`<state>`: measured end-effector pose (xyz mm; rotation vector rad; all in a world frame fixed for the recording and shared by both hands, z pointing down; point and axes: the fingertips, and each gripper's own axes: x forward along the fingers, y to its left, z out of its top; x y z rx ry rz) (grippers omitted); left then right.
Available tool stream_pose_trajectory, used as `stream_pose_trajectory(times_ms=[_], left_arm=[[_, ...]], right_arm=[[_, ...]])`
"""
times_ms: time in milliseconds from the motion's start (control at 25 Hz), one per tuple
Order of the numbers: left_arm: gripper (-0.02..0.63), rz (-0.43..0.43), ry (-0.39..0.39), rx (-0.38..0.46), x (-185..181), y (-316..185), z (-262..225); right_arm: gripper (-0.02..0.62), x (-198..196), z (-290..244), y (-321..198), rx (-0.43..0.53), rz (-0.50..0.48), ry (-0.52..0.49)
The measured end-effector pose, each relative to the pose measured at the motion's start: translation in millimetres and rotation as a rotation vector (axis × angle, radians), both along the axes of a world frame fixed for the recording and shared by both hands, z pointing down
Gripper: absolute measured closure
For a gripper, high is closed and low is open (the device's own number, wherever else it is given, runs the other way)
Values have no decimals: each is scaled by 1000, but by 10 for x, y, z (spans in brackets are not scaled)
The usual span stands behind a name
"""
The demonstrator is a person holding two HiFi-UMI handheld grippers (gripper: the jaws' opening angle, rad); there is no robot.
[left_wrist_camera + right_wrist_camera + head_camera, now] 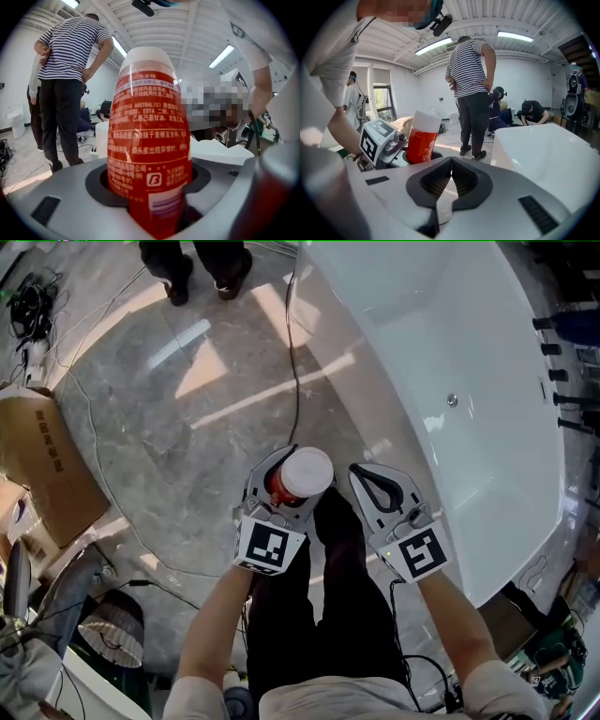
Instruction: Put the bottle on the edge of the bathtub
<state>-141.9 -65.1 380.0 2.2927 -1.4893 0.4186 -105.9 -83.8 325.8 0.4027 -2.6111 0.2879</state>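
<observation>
While the left gripper [277, 463] grasps the upright red plastic bottle with white cap [307, 473], the right gripper [364, 474], clenched on nothing, hangs beside the glossy white bathtub [487, 381].

Grey left claw [278, 465] and right claw [364, 474] bear black-and-white marker cubes [270, 547]; black trousers [339, 615], pale sleeves [199, 697].

Bright ceiling strip lights [436, 45] glare on the glossy floor [202, 381]; both gripper views bulge with dark corners.
</observation>
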Motion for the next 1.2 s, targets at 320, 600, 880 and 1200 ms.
stream_pose_trajectory(times_ms=[320,600,880,1200], left_arm=[[310,10,-29,-14,-159,-9,521],[310,12,8,-12,6,-224,774],[310,72,14,-14,120,-286,916],[310,93,24,-7,164,-330,995]], right_arm=[[589,-10,462,-72,-56,54,11],[432,-221,538,39,-156,-79,-117],[319,-516,583,103,-210,-170,-163],[302,-669,784,41,-299,-148,-158]])
